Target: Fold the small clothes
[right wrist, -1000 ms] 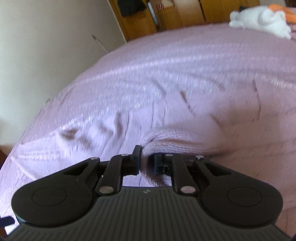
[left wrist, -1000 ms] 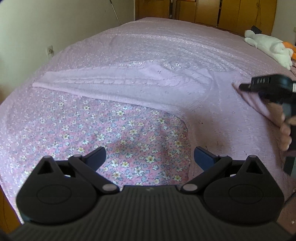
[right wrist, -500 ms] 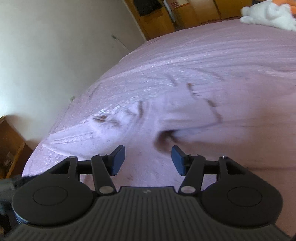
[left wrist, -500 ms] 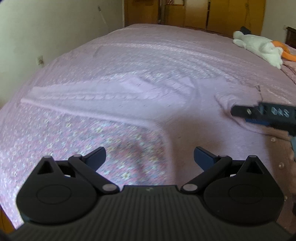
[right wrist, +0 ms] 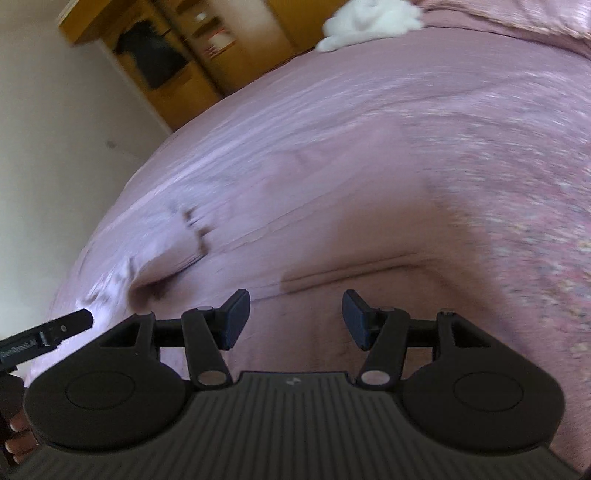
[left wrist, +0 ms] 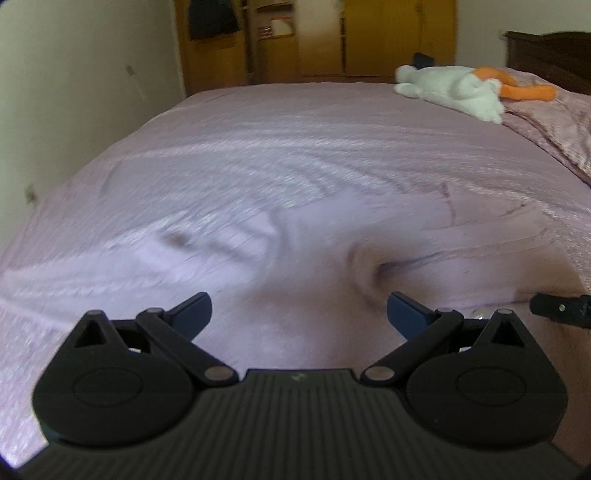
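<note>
From the left wrist camera, we look along our left gripper (left wrist: 298,309), a black two-finger tool with dark blue pads. Its fingers stand spread wide, with nothing between them but bare fabric underneath. Ahead of it lies the pale lilac knitted garment (left wrist: 303,254), spread flat on the pink patterned bedspread (left wrist: 295,147); it is blurred, so we cannot make out its full outline, though one sleeve-like strip runs off to the left and a soft fold or hollow sits just beyond our right pad. At the right edge a black finger of our right gripper (left wrist: 559,314) pokes into view, close above the cloth. Far back on the bed rests a white plush toy with orange parts (left wrist: 458,90), and behind it stands a yellow-brown wooden wardrobe (left wrist: 314,37) against a cream wall (left wrist: 74,92).

From the right wrist camera, the right gripper (right wrist: 295,319) has just been opening and now holds its blue pads apart, with nothing pinched; only the lilac garment (right wrist: 332,251) lies below and ahead of them. A creased edge of the knit bunches up to the left, near a black finger of the left gripper (right wrist: 48,336) entering from the lower left. At the bottom left corner we see fingertips (right wrist: 14,439) of the hand holding that tool. The white toy (right wrist: 369,22) and wardrobe (right wrist: 177,62) show at the top.
</note>
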Tool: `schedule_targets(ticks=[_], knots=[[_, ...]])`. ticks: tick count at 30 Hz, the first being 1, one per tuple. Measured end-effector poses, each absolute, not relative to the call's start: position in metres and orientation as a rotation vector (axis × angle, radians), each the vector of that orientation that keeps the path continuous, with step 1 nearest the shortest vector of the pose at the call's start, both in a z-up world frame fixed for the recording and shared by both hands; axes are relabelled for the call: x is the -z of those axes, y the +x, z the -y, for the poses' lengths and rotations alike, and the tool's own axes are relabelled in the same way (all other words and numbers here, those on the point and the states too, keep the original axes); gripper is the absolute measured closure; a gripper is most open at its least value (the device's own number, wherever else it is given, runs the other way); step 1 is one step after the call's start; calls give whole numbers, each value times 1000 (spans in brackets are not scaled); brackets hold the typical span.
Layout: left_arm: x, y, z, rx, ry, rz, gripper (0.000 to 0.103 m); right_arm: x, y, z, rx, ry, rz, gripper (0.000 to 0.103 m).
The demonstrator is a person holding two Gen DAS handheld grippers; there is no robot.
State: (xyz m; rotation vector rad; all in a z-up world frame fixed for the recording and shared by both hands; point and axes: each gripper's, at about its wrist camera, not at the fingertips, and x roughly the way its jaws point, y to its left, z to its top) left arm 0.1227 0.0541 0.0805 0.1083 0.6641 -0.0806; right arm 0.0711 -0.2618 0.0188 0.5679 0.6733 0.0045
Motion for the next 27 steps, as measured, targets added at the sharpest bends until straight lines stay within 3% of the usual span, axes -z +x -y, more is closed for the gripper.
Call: schedule_targets(ticks=[9, 13, 17, 18, 19, 20, 21, 27], knots=[[-56, 176, 14, 169, 264, -676, 0, -4, 68, 293, 40, 643, -619, 40], [-38, 199, 35, 190, 326, -697, 23, 1, 74, 296, 40, 674, -601, 40], [-22, 213, 48, 198, 372, -710, 37, 5, 77, 299, 49, 704, -580, 40], [-20, 214, 50, 203, 382, -702, 50, 5, 77, 299, 51, 711, -575, 40], [-19, 214, 51, 208, 385, -695, 75, 5, 77, 300, 53, 712, -572, 40], [-19, 215, 51, 207, 375, -694, 88, 4, 77, 300, 56, 711, -570, 40], [-22, 215, 48, 203, 355, -699, 93, 4, 77, 301, 60, 709, -565, 40], [-51, 209, 7, 103, 127, -636, 93, 3, 74, 309, 82, 750, -542, 40]])
